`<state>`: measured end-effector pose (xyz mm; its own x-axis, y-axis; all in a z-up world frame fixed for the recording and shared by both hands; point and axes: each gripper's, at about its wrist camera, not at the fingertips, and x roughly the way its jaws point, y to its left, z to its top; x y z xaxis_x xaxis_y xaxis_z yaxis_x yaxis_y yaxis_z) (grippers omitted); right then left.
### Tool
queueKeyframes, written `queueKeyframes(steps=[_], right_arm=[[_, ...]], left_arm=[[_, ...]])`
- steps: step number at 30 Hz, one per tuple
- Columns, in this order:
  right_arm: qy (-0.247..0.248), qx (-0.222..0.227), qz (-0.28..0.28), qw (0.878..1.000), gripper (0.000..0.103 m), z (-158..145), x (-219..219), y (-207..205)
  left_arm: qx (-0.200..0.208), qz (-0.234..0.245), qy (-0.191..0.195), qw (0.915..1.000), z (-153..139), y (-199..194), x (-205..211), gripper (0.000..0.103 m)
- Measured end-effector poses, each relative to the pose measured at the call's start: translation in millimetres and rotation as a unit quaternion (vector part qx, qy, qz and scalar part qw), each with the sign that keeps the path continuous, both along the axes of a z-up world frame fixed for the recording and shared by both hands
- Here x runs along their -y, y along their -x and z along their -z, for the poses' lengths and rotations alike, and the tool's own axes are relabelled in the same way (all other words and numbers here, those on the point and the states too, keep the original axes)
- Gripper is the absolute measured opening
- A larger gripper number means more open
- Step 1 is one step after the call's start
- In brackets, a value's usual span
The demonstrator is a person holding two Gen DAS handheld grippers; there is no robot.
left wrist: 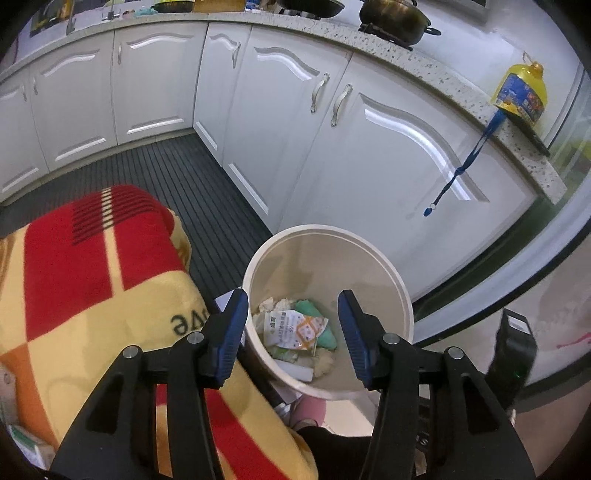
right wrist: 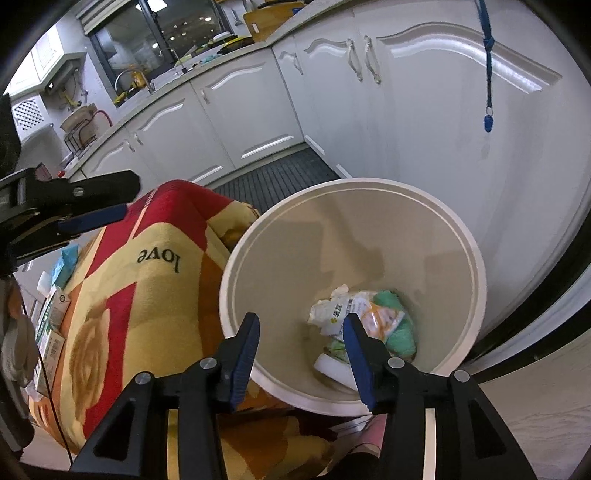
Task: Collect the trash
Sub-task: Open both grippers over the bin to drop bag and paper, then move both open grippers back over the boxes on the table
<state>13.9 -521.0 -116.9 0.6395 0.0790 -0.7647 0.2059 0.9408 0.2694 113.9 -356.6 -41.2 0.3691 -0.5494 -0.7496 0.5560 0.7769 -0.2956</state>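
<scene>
While both claws hung over the bin, each stood spread with nothing between its blue pads. The left gripper (left wrist: 291, 332) pointed down at the mouth of the cream-coloured waste bin (left wrist: 369, 251), one finger over the near-left rim and the other over the inside. The right gripper (right wrist: 301, 347) was likewise parted and empty, its fingers framing the bin (right wrist: 369, 229) from the near side; the left gripper (right wrist: 92, 218) showed at the left edge of the right wrist view as a dark arm with a blue pad. At the bottom of the bin lay the trash (left wrist: 299, 332): a printed white and orange wrapper (right wrist: 373, 317), crumpled paper, a green cloth-like piece (right wrist: 400, 338) and a white block (right wrist: 332, 367), all heaped together toward the near wall. Against the bin's left side pressed a red, yellow and orange blanket (left wrist: 92, 288) bearing the word "love", draped over something hidden. Behind the bin ran white cabinet doors (left wrist: 388, 155) under a speckled worktop (left wrist: 443, 74), and a dark ribbed mat (left wrist: 192, 184) covered the floor along the cabinets. Near the worktop's right end stood a yellow oil bottle (left wrist: 521, 92), and from its front edge a blue lanyard (left wrist: 465, 162) hung down the cabinet door. Dark pans (left wrist: 395, 16) sat along the worktop's far edge.
</scene>
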Motion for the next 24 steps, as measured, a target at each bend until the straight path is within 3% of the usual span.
queueKeyframes(steps=[9,17,24], right_arm=[[0.005,0.011,-0.010,1.000,0.046,-13,-18,1],[0.015,0.023,-0.024,0.999,0.048,-33,-42,-2],[0.022,0.037,-0.050,0.998,0.056,-51,-77,-10]], left_arm=[[0.035,0.004,-0.007,0.9993,-28,27,-40,0.049],[0.046,-0.026,0.001,0.9986,-48,39,-103,0.050],[0.047,-0.066,0.002,0.9967,-55,42,-168,0.054]])
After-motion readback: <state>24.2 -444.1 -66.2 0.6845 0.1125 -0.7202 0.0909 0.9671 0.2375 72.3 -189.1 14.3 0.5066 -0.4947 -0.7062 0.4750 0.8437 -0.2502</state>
